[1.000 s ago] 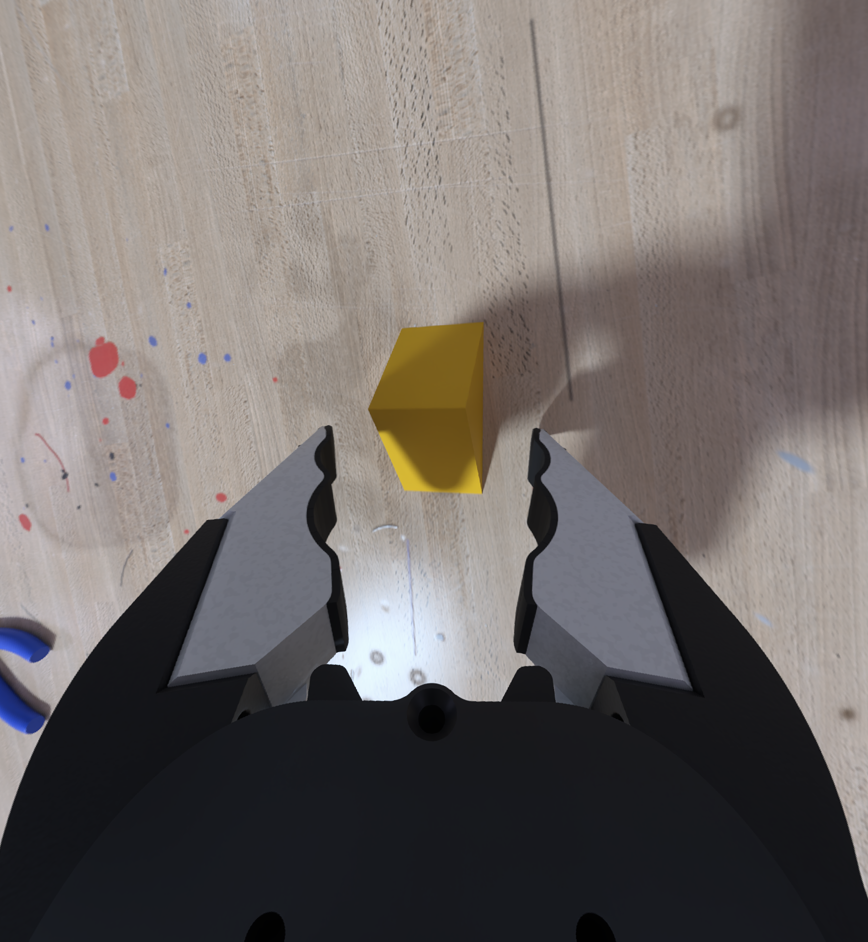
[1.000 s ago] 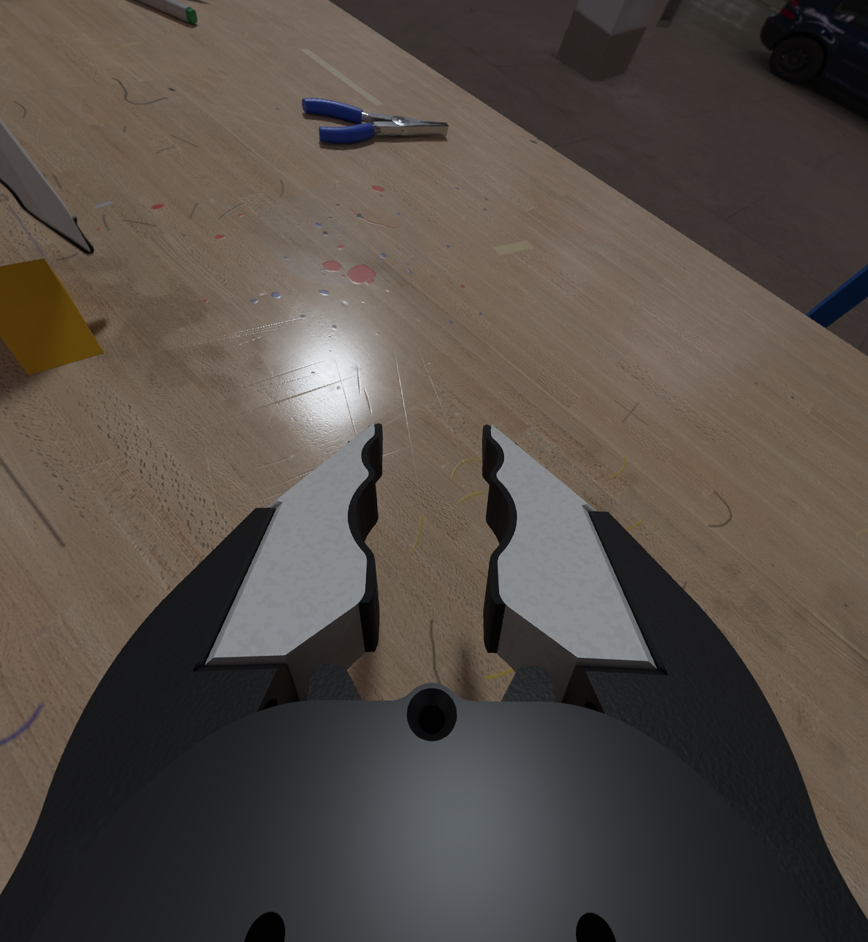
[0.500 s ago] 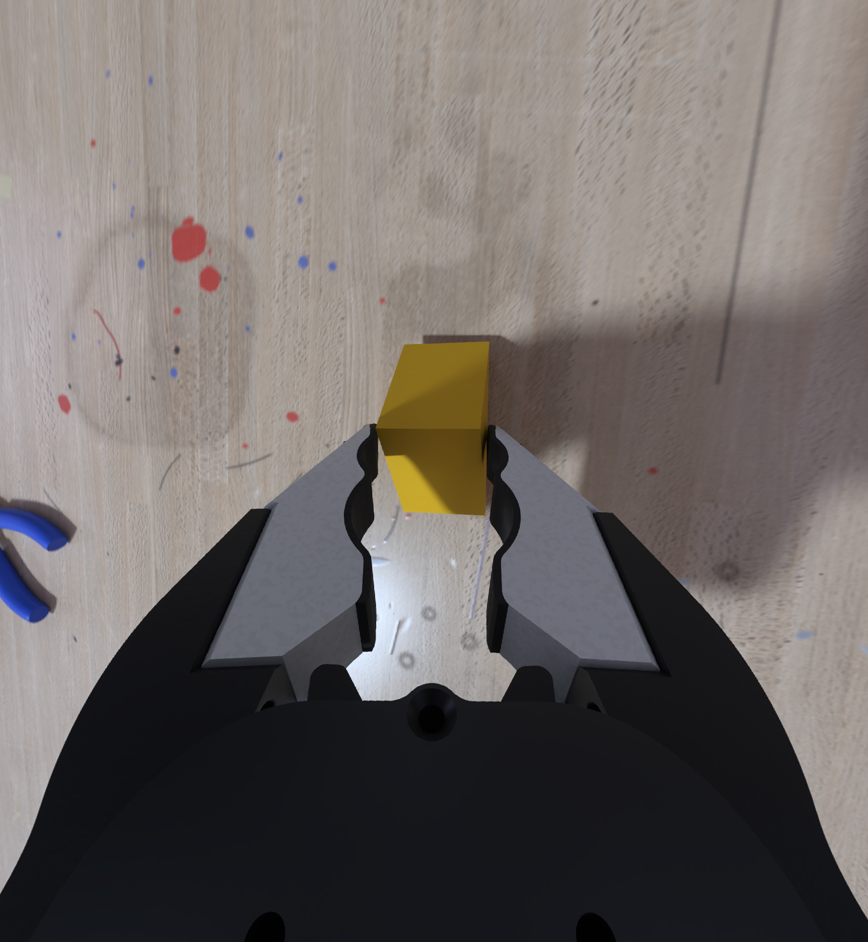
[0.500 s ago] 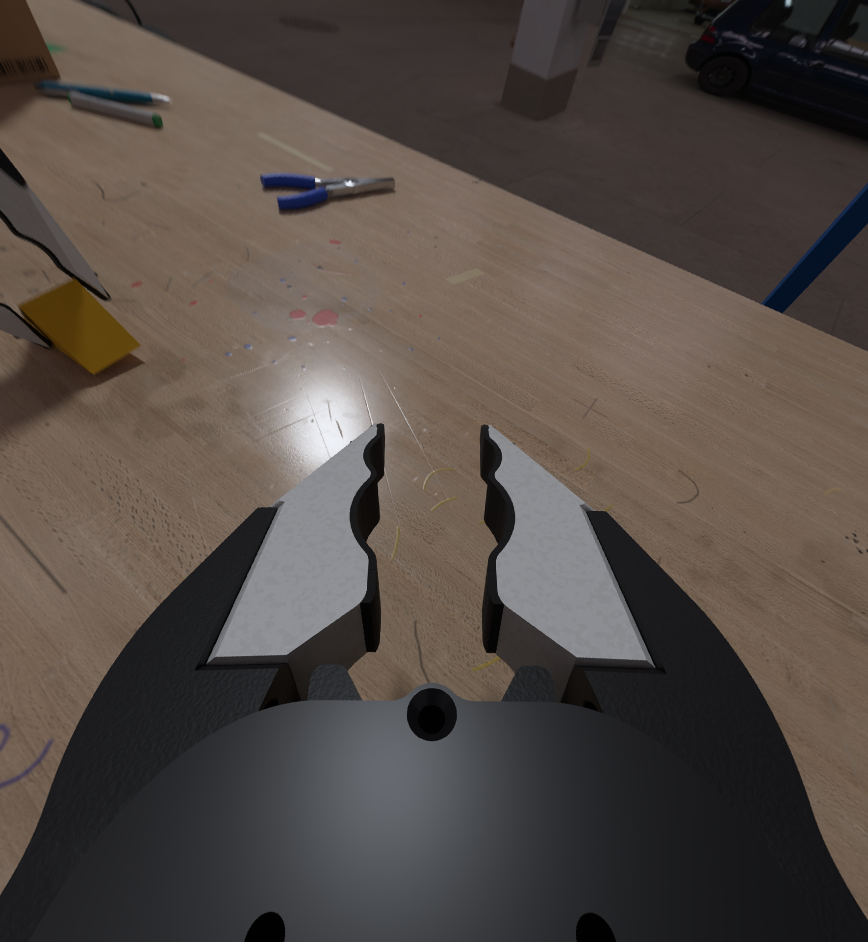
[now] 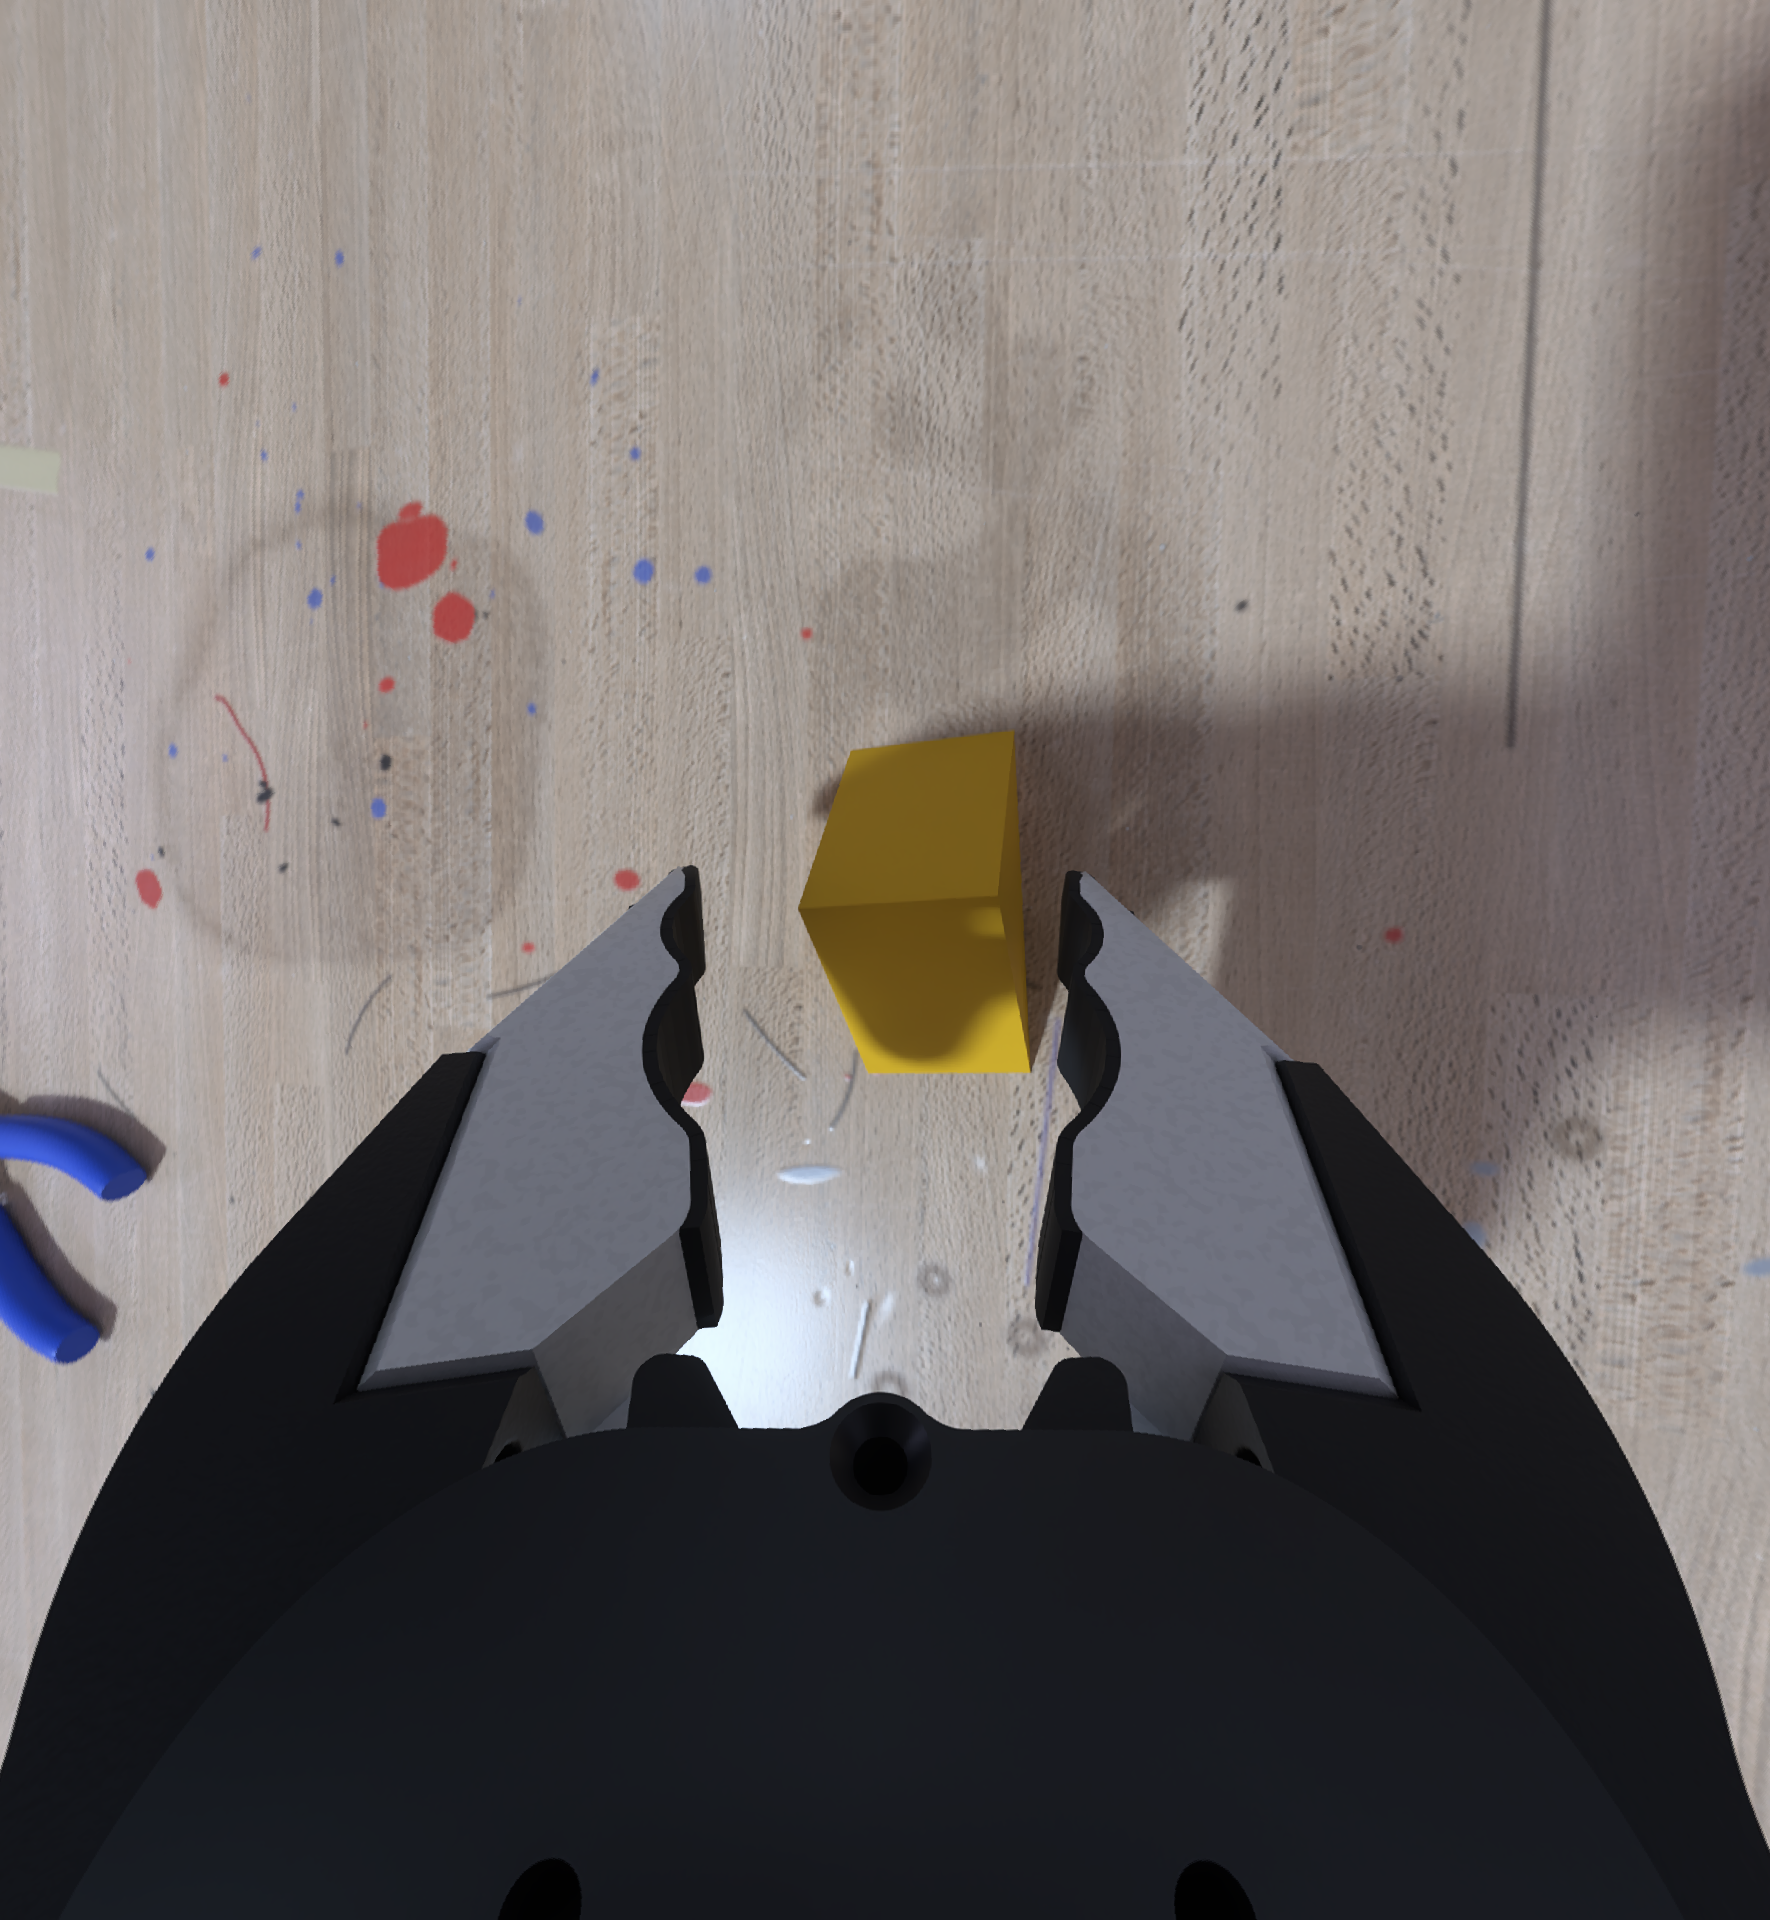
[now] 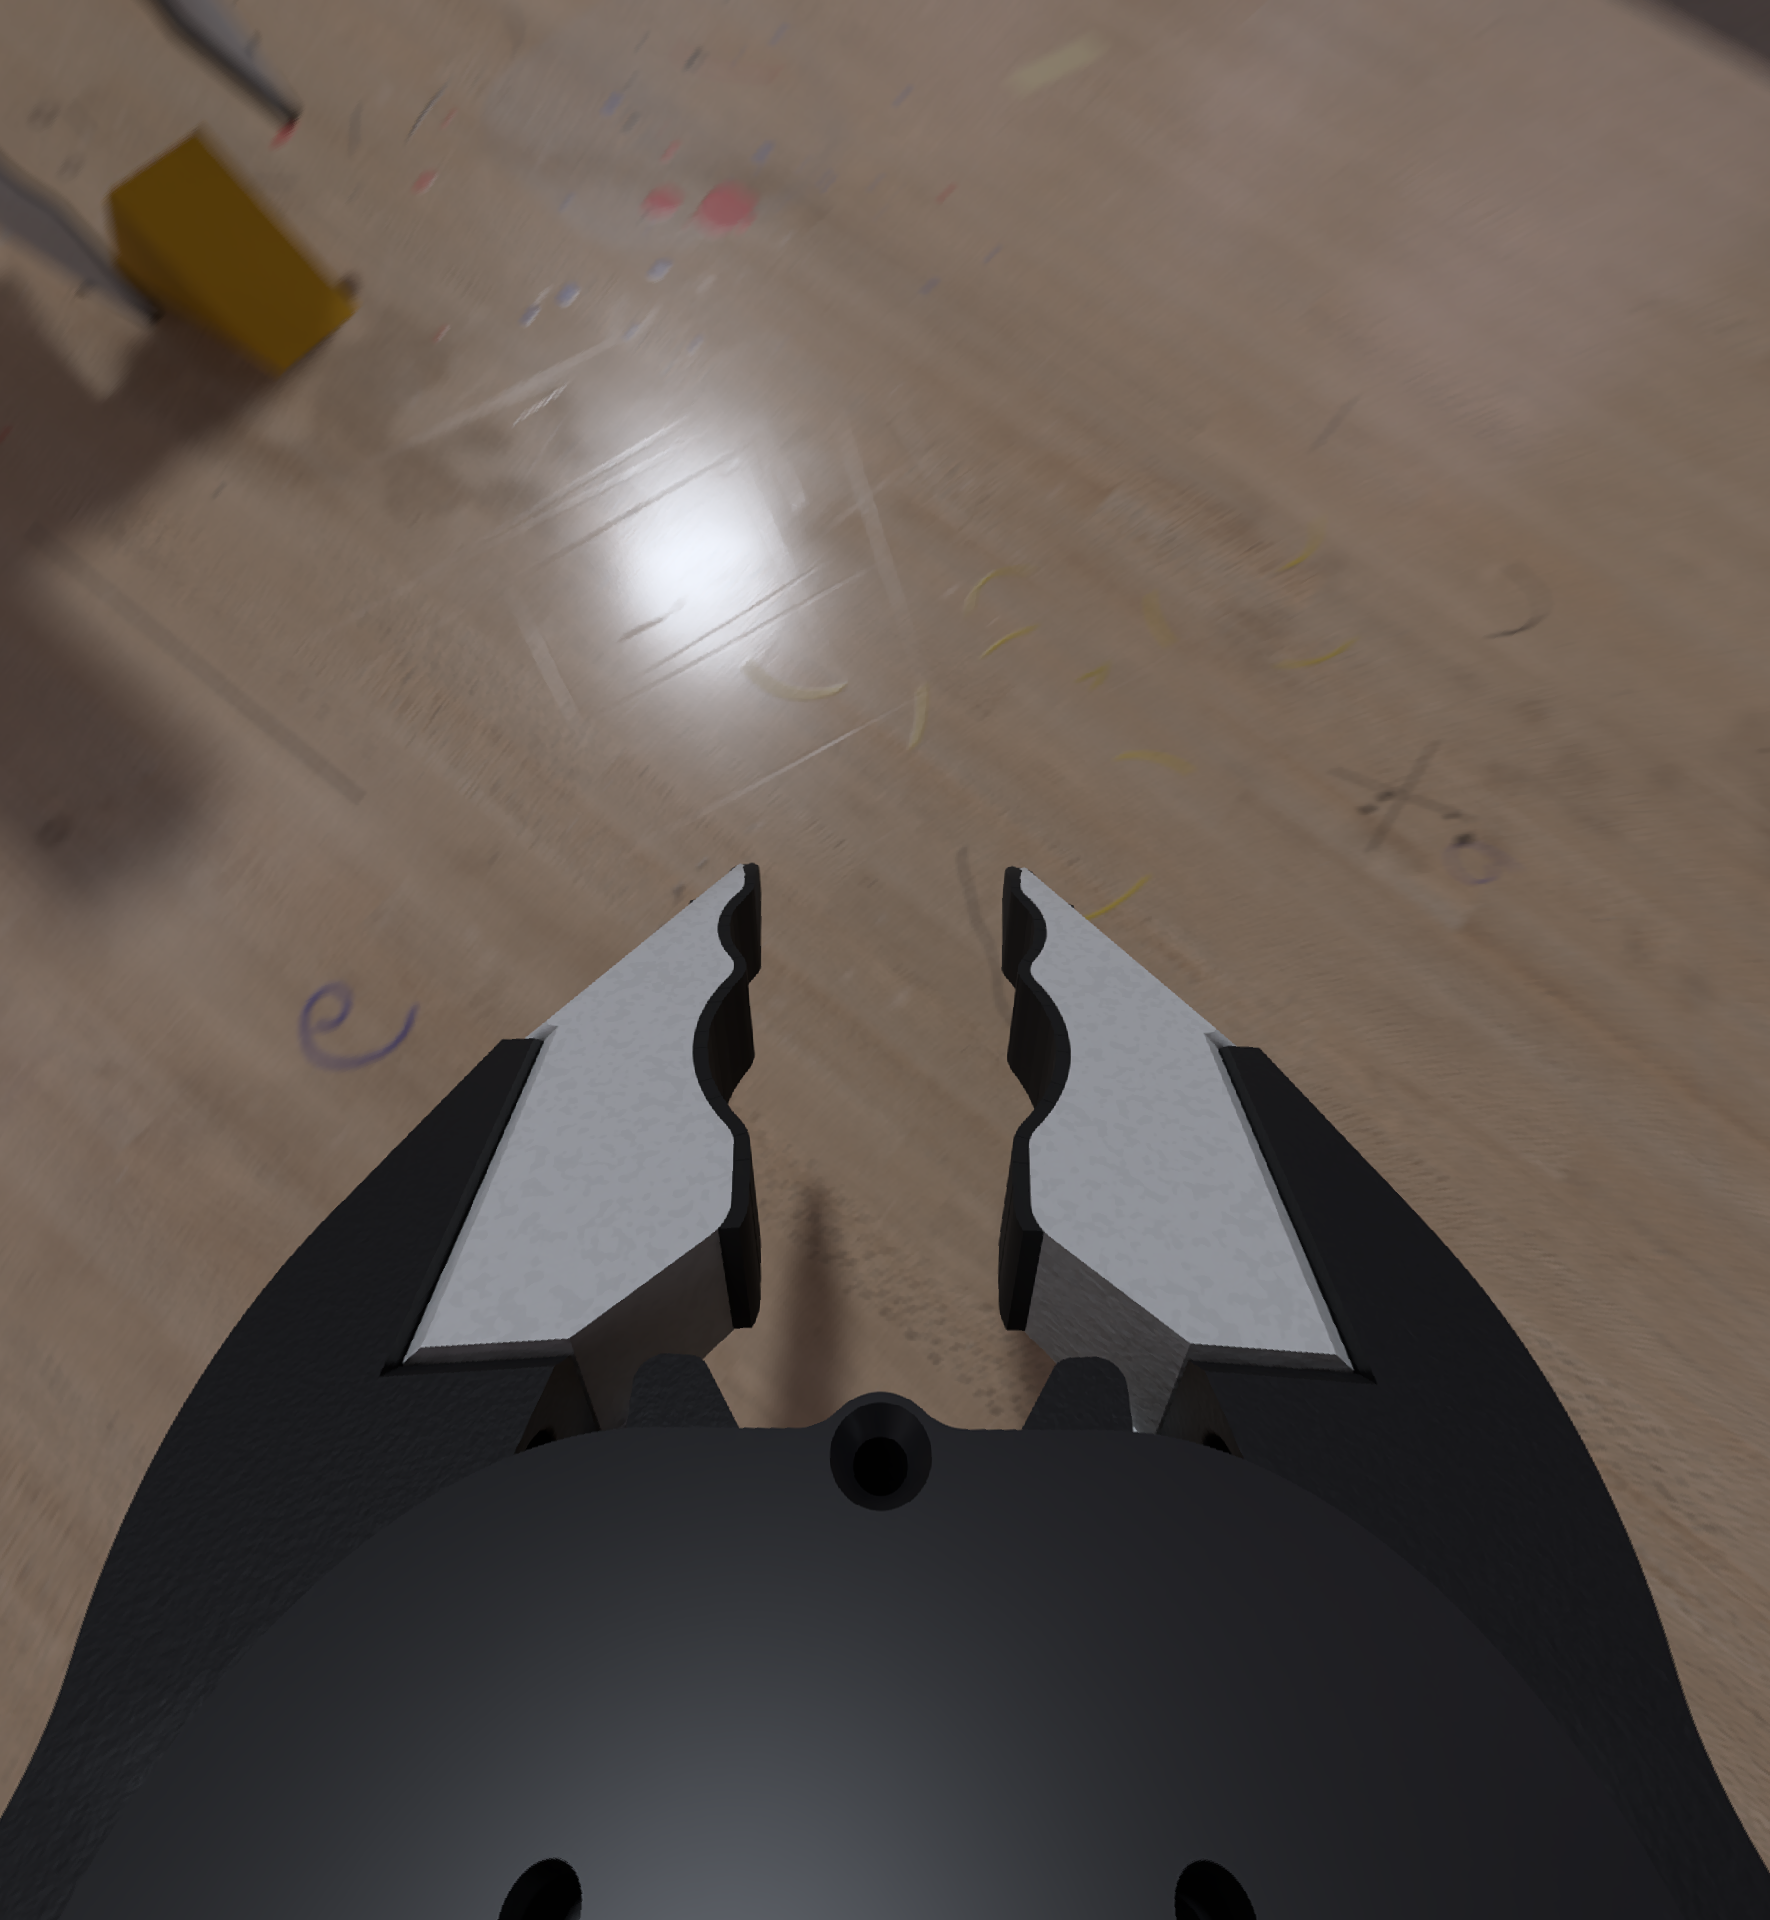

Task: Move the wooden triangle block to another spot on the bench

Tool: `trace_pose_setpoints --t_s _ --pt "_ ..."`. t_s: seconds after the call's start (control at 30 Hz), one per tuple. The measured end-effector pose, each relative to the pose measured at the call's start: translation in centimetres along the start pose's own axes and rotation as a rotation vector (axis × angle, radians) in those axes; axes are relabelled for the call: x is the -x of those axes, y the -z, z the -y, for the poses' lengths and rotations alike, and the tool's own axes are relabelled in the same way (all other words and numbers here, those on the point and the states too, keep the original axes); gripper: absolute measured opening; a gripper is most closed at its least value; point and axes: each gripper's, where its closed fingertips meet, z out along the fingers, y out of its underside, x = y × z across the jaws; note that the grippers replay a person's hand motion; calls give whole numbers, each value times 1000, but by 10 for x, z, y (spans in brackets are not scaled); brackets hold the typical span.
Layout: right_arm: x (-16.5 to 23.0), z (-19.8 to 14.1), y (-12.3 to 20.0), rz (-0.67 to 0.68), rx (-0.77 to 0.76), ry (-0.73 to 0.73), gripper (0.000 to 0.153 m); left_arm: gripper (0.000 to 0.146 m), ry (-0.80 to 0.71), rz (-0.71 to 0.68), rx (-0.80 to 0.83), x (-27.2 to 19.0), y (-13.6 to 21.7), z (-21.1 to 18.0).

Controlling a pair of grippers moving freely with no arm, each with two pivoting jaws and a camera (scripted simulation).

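Observation:
The yellow wooden triangle block [image 5: 917, 904] lies on the wooden bench [image 5: 964, 312], with its ridge running across between my fingers. My left gripper [image 5: 881, 876] is open above it. The block sits between the fingertips, closer to the right finger, with a clear gap on the left side. In the blurred right wrist view the block [image 6: 226, 260] shows at the upper left, with the left gripper's fingers [image 6: 19, 197] on either side of it. My right gripper [image 6: 881, 871] is open and empty over bare bench, well away from the block.
Blue-handled pliers [image 5: 29, 1226] lie at the left edge of the left wrist view. Red paint spots [image 5: 413, 545] and a small strip of tape [image 5: 10, 468] mark the bench to the left. A thin pencil line [image 5: 1525, 416] runs at the right.
Half a second ago my left gripper was shut on the block; its fingers have now spread apart and let it go. The right gripper has swung, so its view now looks down at the bench and is blurred.

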Motion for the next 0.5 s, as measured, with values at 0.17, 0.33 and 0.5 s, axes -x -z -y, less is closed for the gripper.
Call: trace_pose_setpoints --t_s 0.17,0.33,0.5 --pt "31 -28 -17 120 136 92 51 67 -27 -1 -44 -2 -1 4" --pt "30 -19 -31 122 123 124 52 66 -13 10 -104 1 7 10" --pt "-26 -3 -27 -88 95 -30 54 55 -16 28 -130 3 11 13"
